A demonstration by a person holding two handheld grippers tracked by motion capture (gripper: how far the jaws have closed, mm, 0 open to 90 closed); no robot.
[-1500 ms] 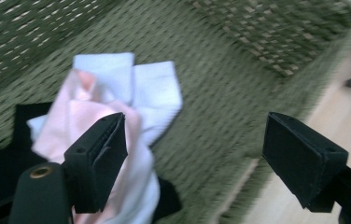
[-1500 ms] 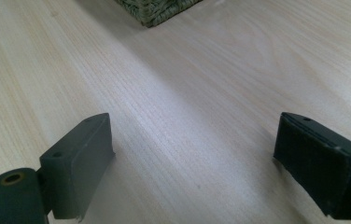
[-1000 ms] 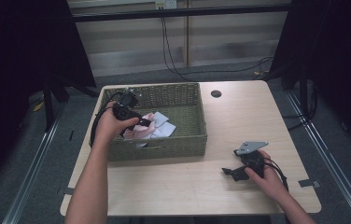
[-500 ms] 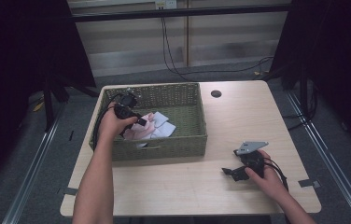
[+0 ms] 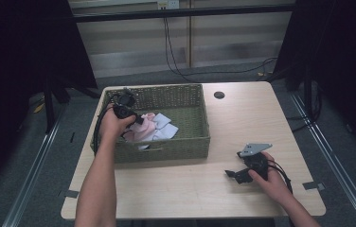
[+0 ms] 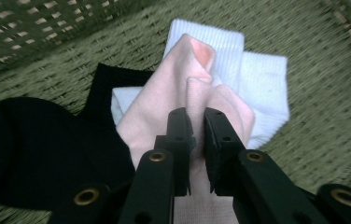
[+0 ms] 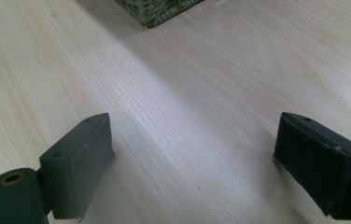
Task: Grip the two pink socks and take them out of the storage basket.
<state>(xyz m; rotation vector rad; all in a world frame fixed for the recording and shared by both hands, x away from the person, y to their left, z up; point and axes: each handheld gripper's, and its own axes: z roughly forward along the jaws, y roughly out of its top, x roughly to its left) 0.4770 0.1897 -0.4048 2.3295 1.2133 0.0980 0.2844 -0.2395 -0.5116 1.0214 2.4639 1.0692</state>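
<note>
A basket (image 5: 200, 116) stands on the left half of the table (image 5: 242, 118), in the centre of the high view. Inside it, toward its left end, lies a pile of cloths (image 5: 155, 128). In the left gripper view one cloth (image 6: 164, 100) lies on top of the pile, a second cloth (image 6: 267, 79) lies beneath it toward the upper right, and a third cloth (image 6: 38, 149) lies at the lower left. The left gripper (image 5: 136, 117) sits in the basket over the pile. The right gripper (image 5: 233, 175) rests on the table at the lower right, well apart from the basket.
</note>
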